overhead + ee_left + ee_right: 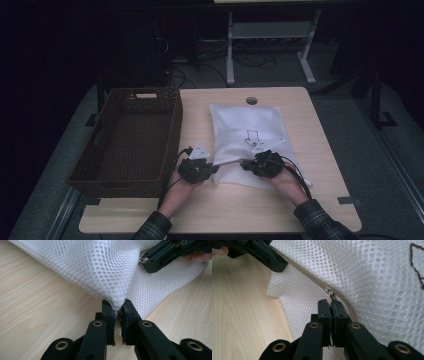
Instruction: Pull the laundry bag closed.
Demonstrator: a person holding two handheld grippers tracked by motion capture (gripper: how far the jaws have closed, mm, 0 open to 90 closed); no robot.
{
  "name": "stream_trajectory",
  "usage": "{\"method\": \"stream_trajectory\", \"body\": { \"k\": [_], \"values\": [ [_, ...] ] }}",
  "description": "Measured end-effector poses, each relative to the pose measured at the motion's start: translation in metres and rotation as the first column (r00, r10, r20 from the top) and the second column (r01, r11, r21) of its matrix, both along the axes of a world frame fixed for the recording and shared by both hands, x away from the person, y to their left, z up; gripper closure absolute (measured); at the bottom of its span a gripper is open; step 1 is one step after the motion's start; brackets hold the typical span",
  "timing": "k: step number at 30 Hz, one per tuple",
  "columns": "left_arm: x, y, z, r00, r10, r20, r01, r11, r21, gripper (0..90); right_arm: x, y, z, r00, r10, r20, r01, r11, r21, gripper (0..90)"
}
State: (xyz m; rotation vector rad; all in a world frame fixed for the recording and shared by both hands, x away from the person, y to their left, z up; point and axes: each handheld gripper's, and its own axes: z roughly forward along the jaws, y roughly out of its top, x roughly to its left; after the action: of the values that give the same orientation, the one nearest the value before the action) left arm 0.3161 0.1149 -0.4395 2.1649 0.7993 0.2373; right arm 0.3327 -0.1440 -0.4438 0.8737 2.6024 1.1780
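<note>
Near the desk's (320, 200) front edge, the left tool (118, 312) pinches the mesh bag's (247, 125) corner while the right tool (330, 305) clamps the zipper pull (329, 298), the zip seemingly barely opened.

Materials as we see them on the desk (320, 200): pale wood-grain top, smooth, low sheen.

Mesh bag (245, 125): white cloth, open honeycomb weave, soft and matt; we note a dark line drawing printed on its face.

Zipper (312, 277): beige woven tape; its pull (330, 293) looks like small bright metal.

Left gripper (119, 312) and right gripper (331, 305): black matt plastic jaws, smooth, with brass-coloured metal rivets at the joints.

Basket (170, 145), along the desk's left edge: dark brown woven wicker, rough and matt.

Sleeves (320, 220): checked cloth.
</note>
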Motion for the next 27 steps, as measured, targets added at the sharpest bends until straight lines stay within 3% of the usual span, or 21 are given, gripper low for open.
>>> {"method": "stream_trajectory", "body": {
  "k": [27],
  "values": [
    [0.001,0.001,-0.001,0.9998,0.013,-0.015,-0.013,0.9998,-0.014,82.8,0.002,-0.02,0.002,0.9987,-0.051,-0.002,0.051,0.999,0.002,86.8]
  ]
}}
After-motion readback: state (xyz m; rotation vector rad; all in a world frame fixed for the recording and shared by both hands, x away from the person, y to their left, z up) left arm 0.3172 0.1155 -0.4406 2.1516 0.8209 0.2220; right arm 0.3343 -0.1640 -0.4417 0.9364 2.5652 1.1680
